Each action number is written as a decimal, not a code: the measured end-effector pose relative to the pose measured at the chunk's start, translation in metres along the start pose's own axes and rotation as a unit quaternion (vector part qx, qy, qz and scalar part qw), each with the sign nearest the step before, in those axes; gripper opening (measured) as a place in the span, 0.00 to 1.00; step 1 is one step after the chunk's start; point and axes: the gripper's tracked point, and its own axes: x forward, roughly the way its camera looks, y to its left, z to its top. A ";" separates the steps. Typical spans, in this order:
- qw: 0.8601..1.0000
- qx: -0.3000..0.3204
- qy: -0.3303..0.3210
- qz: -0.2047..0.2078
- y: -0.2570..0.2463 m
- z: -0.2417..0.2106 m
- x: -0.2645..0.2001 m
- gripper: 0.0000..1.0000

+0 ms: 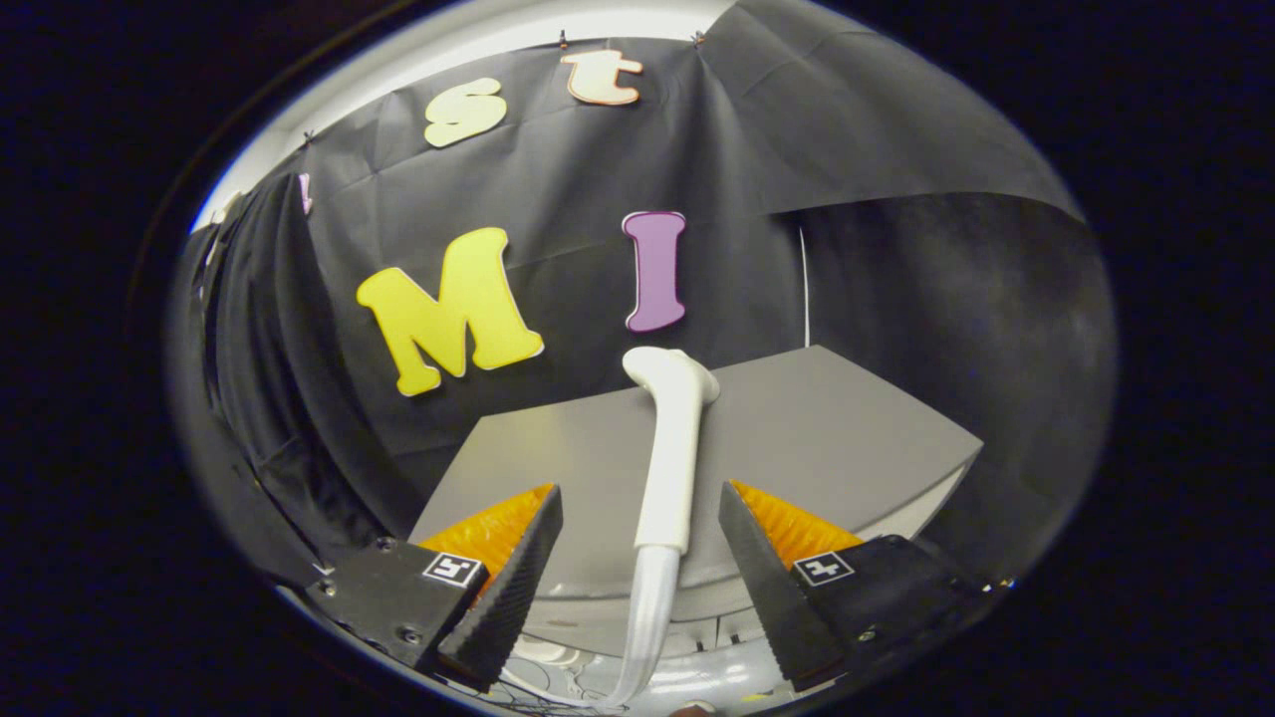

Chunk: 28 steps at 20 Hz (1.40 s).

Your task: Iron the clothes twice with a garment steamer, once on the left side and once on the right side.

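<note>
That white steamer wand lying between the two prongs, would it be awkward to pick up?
Probably a little. The steamer wand looks rigid, smooth and rounded, so it may slip or roll. Its hose trails off the grey table and could tug. The tool is open, fingers either side, not touching.

Steamer's lower end and the tabletop's near edge out of sight

The white plastic garment steamer handle (669, 468) runs down into a pale translucent hose (647, 627) whose lower end is cut off beneath the gripper (637, 588); the spread jaws stand to either side of that handle, not touching it. The steamer head faces away, so its steam face is hidden. The grey flat tabletop (827, 438) loses its near edge behind both jaws. Below the handle, thin wires blur together.
</note>
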 end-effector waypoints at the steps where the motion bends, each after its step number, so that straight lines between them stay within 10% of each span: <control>1: 1.000 0.002 0.012 0.001 -0.002 0.000 0.010 0.99; 12: 0.997 0.030 0.068 -0.015 -0.012 -0.006 0.081 0.92; 22: 0.996 0.026 0.061 -0.064 -0.019 -0.017 0.096 0.45; 28: 0.998 0.042 -0.003 -0.048 0.011 -0.007 0.071 0.38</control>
